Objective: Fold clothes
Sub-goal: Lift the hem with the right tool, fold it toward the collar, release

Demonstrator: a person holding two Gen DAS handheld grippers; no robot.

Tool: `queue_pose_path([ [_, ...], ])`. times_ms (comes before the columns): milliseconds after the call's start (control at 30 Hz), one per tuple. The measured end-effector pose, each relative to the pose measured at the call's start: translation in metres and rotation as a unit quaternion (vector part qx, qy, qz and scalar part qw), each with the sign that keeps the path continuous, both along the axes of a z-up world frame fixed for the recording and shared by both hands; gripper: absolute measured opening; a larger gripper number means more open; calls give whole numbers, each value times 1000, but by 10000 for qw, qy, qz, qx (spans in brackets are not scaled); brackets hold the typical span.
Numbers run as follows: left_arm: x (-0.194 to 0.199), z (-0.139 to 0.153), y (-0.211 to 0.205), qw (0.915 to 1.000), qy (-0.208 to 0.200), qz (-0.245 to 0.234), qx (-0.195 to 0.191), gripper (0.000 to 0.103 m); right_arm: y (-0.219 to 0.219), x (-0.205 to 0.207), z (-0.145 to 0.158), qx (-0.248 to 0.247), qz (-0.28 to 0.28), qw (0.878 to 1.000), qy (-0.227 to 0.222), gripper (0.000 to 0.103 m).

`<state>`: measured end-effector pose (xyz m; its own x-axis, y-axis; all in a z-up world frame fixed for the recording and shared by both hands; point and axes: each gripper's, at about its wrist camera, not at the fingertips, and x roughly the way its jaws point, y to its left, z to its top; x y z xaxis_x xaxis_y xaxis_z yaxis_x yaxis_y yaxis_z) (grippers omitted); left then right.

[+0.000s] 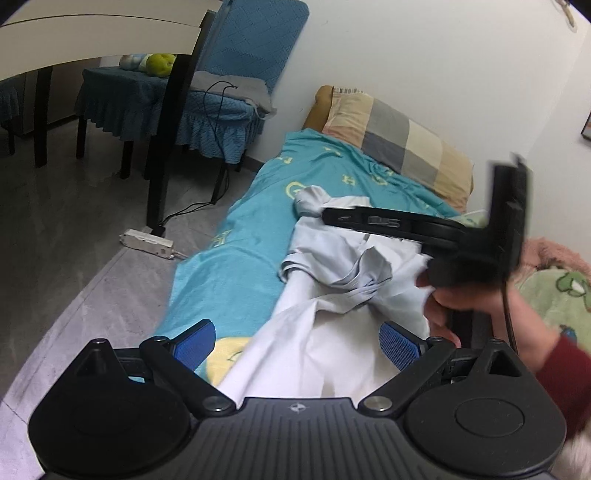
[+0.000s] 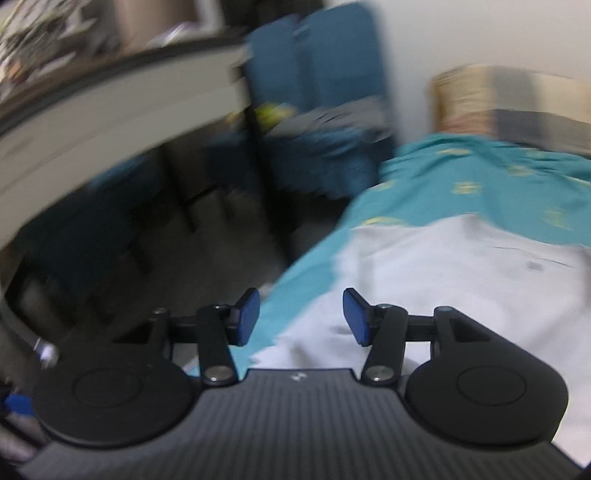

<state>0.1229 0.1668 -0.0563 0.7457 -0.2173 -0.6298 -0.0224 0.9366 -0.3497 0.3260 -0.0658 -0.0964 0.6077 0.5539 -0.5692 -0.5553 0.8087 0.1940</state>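
Bed [image 1: 229, 258] with teal sheet, running near to far along the white wall; left edge drops to grey floor. Checked pillow [image 1: 402, 140] at far end, against wall. Table [image 1: 92, 33] and blue-covered chairs [image 1: 236, 74] far left, well apart from bed. White garment [image 1: 332, 295] crumpled mid-bed, sleeve bunched at far end, near hem trailing toward bed's left edge; right wrist view too blurred for detail. Judged light, soft, limp: likely to sag and slide on sheet, no fragility. Best holds probably at hem corners or shoulder seams, cloth pinched flat, not in the bunched middle. Green plush blanket [image 1: 554, 295] at right, crowding that side; open sheet left of and beyond garment for spreading. Power strip [image 1: 147, 242] on floor near left, cable trailing. Left tool [image 1: 297, 341] spread wide over near hem, gripping nothing. Right tool [image 2: 301, 321] parted, nothing between pads, above garment's left edge; hand [image 1: 491, 317] wrapped round its handle.
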Motion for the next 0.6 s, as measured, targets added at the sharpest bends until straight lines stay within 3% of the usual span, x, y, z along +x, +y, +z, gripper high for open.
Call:
queue_pose_path([
  [100,-3,1,4,9999,-25,28,146,97,36,15,-11,-695,757,9942,330,51],
  [233,-1,-2,6,9999,80,-31,80,97,65,17,-27,-1806,1238,9753,282,46],
  [333,0,-3,1,9998,105,-78,167,97,72,12,-33,-2403,1300,9619,103,30],
  [367,0,-4,0,9997,105,-97,192,97,72,10,-31,-2409,1308,9617,61,19],
  [400,0,-5,-2,9997,105,-99,197,97,69,8,-28,-2321,1250,9646,31,16],
  [600,-3,-5,-3,9999,89,-119,86,97,27,11,1,-1008,230,9946,-111,10],
])
